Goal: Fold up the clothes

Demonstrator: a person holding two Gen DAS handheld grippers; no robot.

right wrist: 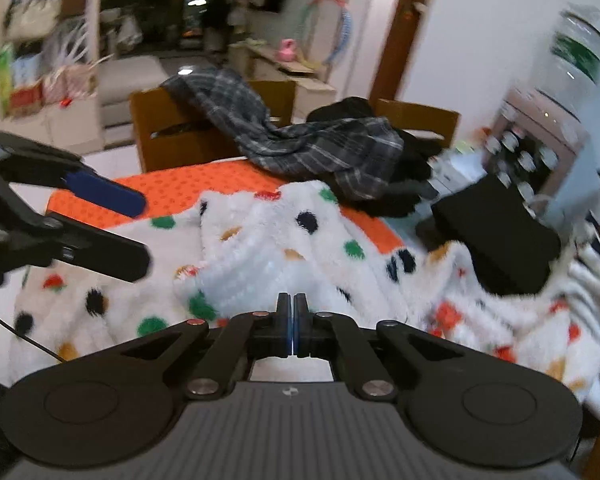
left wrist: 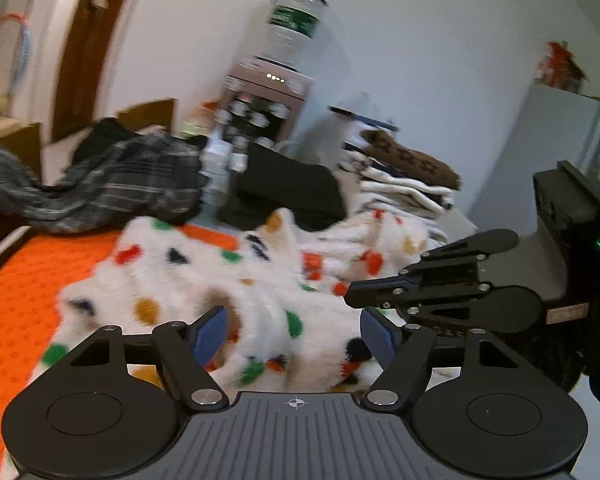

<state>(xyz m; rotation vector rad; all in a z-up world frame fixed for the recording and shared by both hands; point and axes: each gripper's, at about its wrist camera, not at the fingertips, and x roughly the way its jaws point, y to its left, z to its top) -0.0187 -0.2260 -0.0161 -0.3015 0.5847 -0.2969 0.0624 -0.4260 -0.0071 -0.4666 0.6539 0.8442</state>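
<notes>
A white fluffy garment with coloured dots (left wrist: 260, 280) (right wrist: 268, 248) lies crumpled on the orange tablecloth (left wrist: 20, 300) (right wrist: 172, 188). My left gripper (left wrist: 294, 328) hovers open just over the garment's folds, blue pads wide apart, and fabric shows in the gap without being pressed. In the right wrist view the left gripper (right wrist: 144, 234) reaches in from the left, above the garment's left part. My right gripper (right wrist: 292, 308) is shut, pads together, and I see no cloth between them. In the left wrist view the right gripper (left wrist: 352, 298) points in from the right, its tip at the garment's edge.
A grey plaid garment (left wrist: 112, 184) (right wrist: 320, 148) drapes from the table onto a wooden chair (right wrist: 172, 128). A black folded item (left wrist: 292, 188) (right wrist: 496, 236) and a stack of folded clothes (left wrist: 408, 176) sit at the far side. A water dispenser (left wrist: 268, 96) (right wrist: 540, 136) stands behind.
</notes>
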